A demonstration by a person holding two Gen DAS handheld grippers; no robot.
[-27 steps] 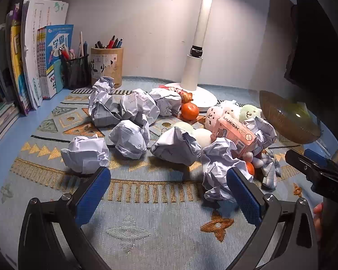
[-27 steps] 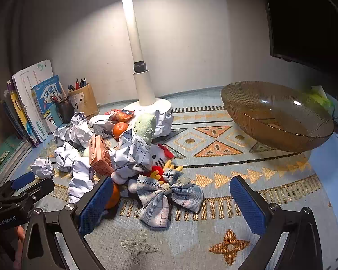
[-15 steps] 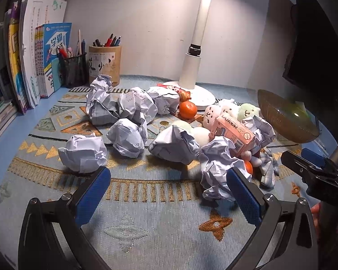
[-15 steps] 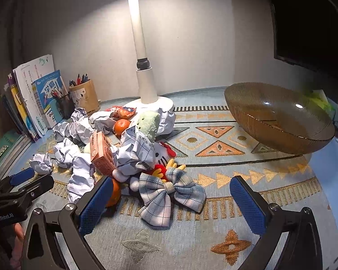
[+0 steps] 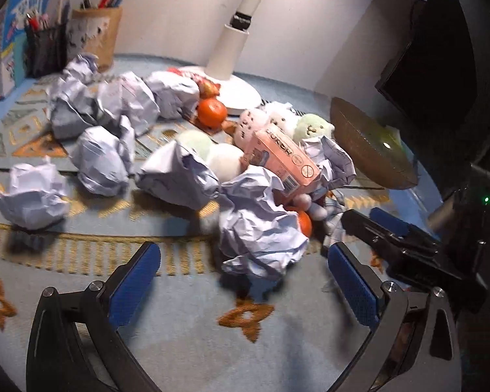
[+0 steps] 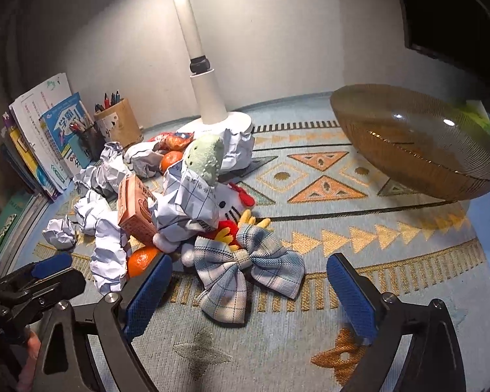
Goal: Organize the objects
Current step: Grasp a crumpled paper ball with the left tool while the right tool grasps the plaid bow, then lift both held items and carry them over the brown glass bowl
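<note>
- Our left claw (image 5: 241,281) hangs released, holding nothing, with the paper ball (image 5: 261,225) just ahead between its fingers.
- We centre on it, clear of the orange (image 5: 303,222).
- Our right claw (image 6: 248,290) hangs released before the bow (image 6: 245,271).

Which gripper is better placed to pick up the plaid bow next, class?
Right. The right gripper is open with the plaid bow between its fingers; the left gripper faces a crumpled paper ball.

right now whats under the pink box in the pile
The pink box leans on crumpled paper, with an orange showing below its low end. Whatever else lies beneath is covered.
</note>
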